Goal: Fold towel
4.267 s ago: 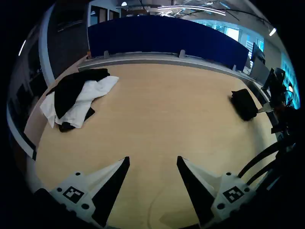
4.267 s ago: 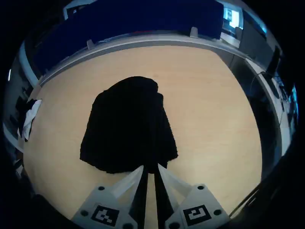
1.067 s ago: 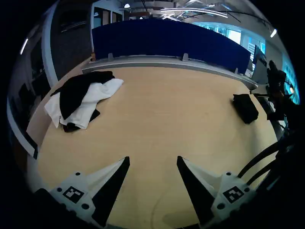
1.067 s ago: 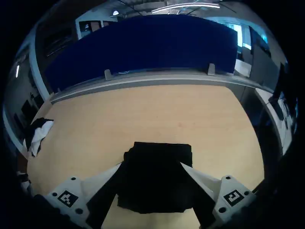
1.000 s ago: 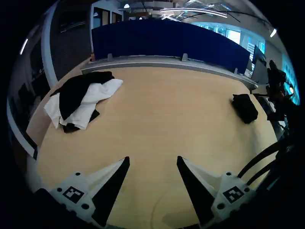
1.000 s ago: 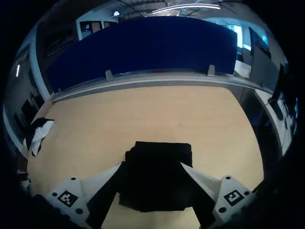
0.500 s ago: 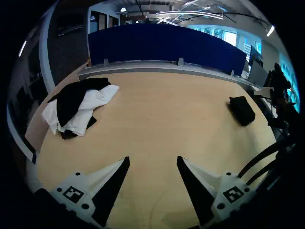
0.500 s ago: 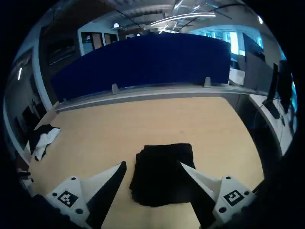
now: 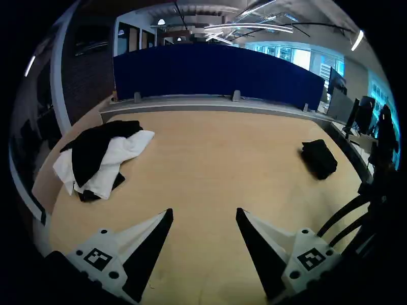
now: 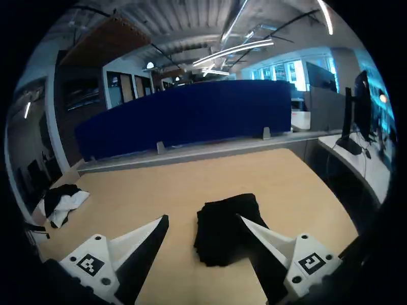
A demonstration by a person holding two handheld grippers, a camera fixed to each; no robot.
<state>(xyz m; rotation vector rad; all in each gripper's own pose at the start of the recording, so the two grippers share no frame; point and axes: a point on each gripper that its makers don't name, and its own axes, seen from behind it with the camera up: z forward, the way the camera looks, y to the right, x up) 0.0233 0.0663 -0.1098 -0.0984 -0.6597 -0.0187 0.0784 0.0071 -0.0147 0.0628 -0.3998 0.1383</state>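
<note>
Black towel sits folded on the surface, well apart from the cloth pile. Left gripper and right gripper both have jaws wide open, holding nothing — I'd lift the right straight up so nothing snags the fold.

Folded black towel on table, seemingly clear of parted right gripper.

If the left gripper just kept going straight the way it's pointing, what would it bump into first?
Probably the bare wooden table, though depth is hard to judge. The left gripper aims down between the black-and-white cloth pile and the folded black towel, missing both.
</note>
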